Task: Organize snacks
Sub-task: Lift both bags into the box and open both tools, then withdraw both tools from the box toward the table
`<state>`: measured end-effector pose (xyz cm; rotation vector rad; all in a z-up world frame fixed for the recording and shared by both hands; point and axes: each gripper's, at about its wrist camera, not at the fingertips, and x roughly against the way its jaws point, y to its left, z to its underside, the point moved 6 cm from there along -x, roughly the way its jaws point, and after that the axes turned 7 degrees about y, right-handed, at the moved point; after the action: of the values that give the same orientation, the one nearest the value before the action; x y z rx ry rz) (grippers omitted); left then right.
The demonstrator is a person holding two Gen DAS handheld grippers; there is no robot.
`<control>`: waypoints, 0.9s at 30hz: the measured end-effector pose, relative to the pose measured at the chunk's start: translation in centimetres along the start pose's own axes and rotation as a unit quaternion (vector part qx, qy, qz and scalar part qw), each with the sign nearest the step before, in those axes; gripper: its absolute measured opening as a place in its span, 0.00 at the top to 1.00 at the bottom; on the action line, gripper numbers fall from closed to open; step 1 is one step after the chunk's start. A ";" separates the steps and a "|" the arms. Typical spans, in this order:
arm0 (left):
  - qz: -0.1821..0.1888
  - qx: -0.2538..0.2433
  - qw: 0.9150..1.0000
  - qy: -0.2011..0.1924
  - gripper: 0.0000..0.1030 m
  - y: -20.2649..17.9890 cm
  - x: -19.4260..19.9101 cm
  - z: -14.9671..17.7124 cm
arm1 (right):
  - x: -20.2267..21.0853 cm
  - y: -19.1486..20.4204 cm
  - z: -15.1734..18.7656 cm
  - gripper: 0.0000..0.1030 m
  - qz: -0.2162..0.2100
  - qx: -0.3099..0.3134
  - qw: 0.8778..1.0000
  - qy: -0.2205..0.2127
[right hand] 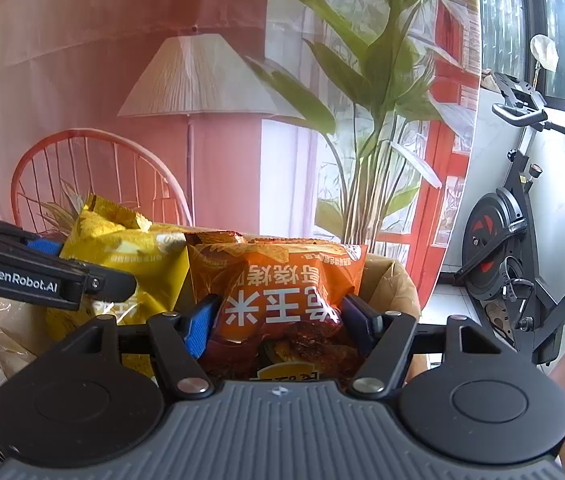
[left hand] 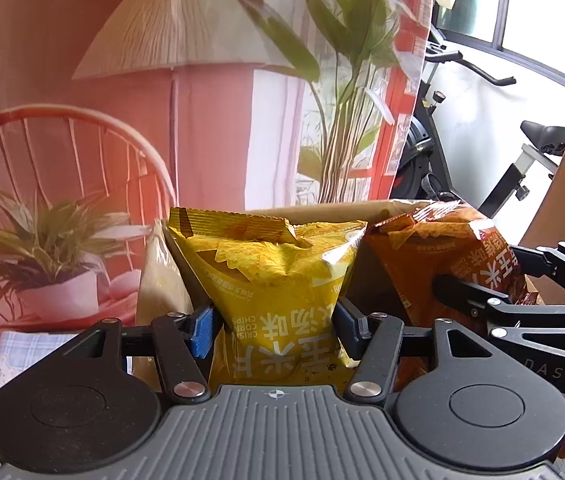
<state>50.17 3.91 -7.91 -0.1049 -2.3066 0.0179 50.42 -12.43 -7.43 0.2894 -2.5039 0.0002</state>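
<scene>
My left gripper point(left hand: 274, 330) is shut on a yellow corn chips bag point(left hand: 278, 276), its blue pads pinching the bag's lower part. My right gripper point(right hand: 278, 322) is shut on an orange corn chips bag point(right hand: 282, 300) in the same way. Both bags stand upright side by side over an open cardboard box point(right hand: 398, 292). In the left wrist view the orange bag point(left hand: 434, 256) and the right gripper's arm sit to the right. In the right wrist view the yellow bag point(right hand: 130, 252) and the left gripper's finger appear at the left.
A clear plastic bag point(left hand: 158, 280) lies left of the box, with a checked cloth point(left hand: 22, 356) below it. Behind hangs a printed backdrop of a lamp, a chair and plants. An exercise bike point(right hand: 514, 248) stands at the right by the window.
</scene>
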 end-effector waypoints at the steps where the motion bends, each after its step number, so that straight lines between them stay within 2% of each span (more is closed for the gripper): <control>1: 0.000 0.001 1.000 0.003 0.39 0.1 -0.1 0.1 | 0.0 0.0 0.0 0.33 0.000 0.000 1.000 0.000; 5: 0.002 0.010 1.000 0.010 0.33 0.4 -0.4 0.2 | -0.2 0.2 0.2 0.32 -0.003 0.003 1.000 0.010; 7: 0.007 0.014 1.000 0.005 0.26 0.5 -0.3 0.2 | -0.1 0.3 0.2 0.32 -0.004 0.005 1.000 0.010; 9: 0.008 0.014 1.000 -0.002 0.24 0.5 0.0 0.1 | -0.1 0.3 0.2 0.32 -0.004 0.001 1.000 0.011; 17: 0.005 -0.001 1.000 -0.021 0.24 -0.1 2.0 0.1 | 1.3 -0.3 0.1 0.32 -0.002 -0.006 1.000 0.000; 27: 0.016 -0.021 0.998 -0.049 0.24 -0.3 7.5 1.5 | 6.0 -0.5 0.8 0.32 -0.013 -0.024 0.999 -0.024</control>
<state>43.99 4.26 -3.38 -0.1642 -2.4037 -0.0086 45.26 -14.18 -4.65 0.3049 -2.5426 -0.0778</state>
